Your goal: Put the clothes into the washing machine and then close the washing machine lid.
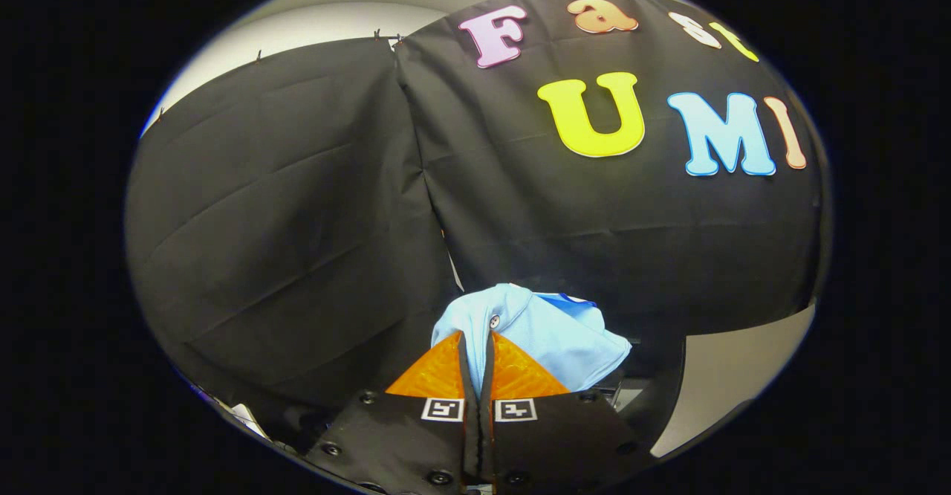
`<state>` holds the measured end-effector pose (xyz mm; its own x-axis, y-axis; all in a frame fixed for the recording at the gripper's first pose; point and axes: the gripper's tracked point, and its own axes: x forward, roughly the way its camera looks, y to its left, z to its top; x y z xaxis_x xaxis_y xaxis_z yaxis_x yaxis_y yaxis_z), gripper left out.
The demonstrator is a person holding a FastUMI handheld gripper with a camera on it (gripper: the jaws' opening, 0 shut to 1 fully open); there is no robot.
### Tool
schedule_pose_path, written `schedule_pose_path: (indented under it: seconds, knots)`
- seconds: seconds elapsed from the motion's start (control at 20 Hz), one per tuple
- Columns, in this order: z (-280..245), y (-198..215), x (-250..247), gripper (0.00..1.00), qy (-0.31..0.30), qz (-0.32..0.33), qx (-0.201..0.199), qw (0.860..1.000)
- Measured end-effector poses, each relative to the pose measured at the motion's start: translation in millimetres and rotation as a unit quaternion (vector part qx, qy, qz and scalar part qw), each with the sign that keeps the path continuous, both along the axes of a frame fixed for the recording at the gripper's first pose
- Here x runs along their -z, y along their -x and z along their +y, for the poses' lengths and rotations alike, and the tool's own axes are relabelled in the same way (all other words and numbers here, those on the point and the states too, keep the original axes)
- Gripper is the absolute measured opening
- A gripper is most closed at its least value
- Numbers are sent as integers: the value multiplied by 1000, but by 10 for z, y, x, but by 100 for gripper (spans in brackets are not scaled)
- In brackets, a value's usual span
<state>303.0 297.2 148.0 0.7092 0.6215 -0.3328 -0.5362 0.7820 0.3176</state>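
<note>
Booth backdrop: black cloth wall [297,205] hung in two panels, seam running down between them, creases across the left panel. Small clips pin the top edge. Pale wall [327,23] visible above the cloth, and a pale strip [735,376] to the lower right under the right panel's hem.

Containers: can't make out a washing machine or any tub from this angle. Only dark, unclear hardware sits just right of the fingers, below the garment; can't tell what it is.

Gripper [476,346]: fingers pressed nearly together, thin gap between the tips, and a fold of light blue clothing [542,328] runs down into that gap. Both fingers pinch it. Square black-and-white markers sit on the finger bases.

Clothing: light blue, soft knit-looking fabric, bunched in a loose lump just ahead of and above the fingertips, spilling mostly to the right of them. One small round button [494,322] shows near the tips on a placket-like fold. A darker blue edge [572,300] shows at the top right of the bundle. Garment hangs off the fingers in front of the black cloth, touching nothing else I can see.
</note>
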Motion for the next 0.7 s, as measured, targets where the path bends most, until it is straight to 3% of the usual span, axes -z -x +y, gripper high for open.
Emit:
schedule_pose_path:
  seconds: [0.7]
  knots:
    - [287, -123, 663, 1, 24, 52, 17, 998]
